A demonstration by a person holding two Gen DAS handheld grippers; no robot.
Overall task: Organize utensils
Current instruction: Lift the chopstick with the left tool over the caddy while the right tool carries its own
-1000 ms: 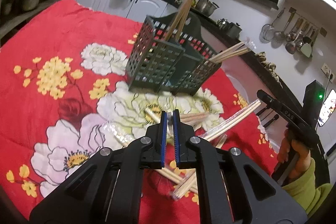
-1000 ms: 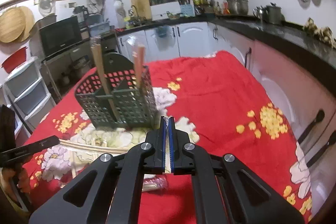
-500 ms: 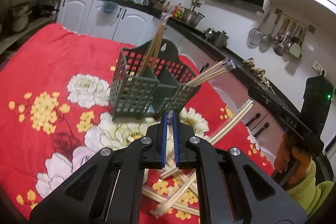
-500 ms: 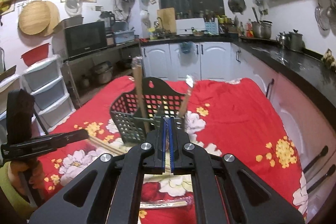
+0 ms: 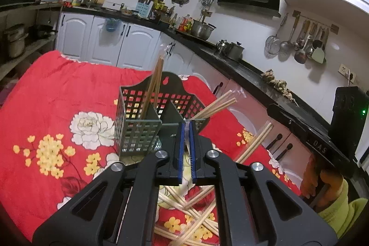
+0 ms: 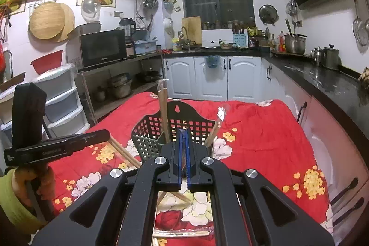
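A dark green slotted utensil basket (image 5: 140,128) (image 6: 147,142) stands on the red floral cloth, with wrapped chopstick pairs upright in its left cell (image 5: 153,84) and leaning out of its right cell (image 5: 216,105). My left gripper (image 5: 187,130) is shut on a plastic-wrapped chopstick pair (image 5: 188,167), lifted just in front of the basket. My right gripper (image 6: 184,133) is shut on a wrapped chopstick pair (image 6: 251,151) that juts sideways across the left wrist view. Several more wrapped chopsticks (image 5: 191,218) lie crossed on the cloth below.
The table under the red floral cloth (image 5: 46,96) has its edge at the right near white cabinets (image 6: 334,153). A black counter (image 5: 242,66) with pots runs behind. The other hand-held gripper shows at the left of the right wrist view (image 6: 57,146).
Both grippers have risen from the pile with their chopstick pairs and moved toward the basket, which now sits lower and closer in both views.
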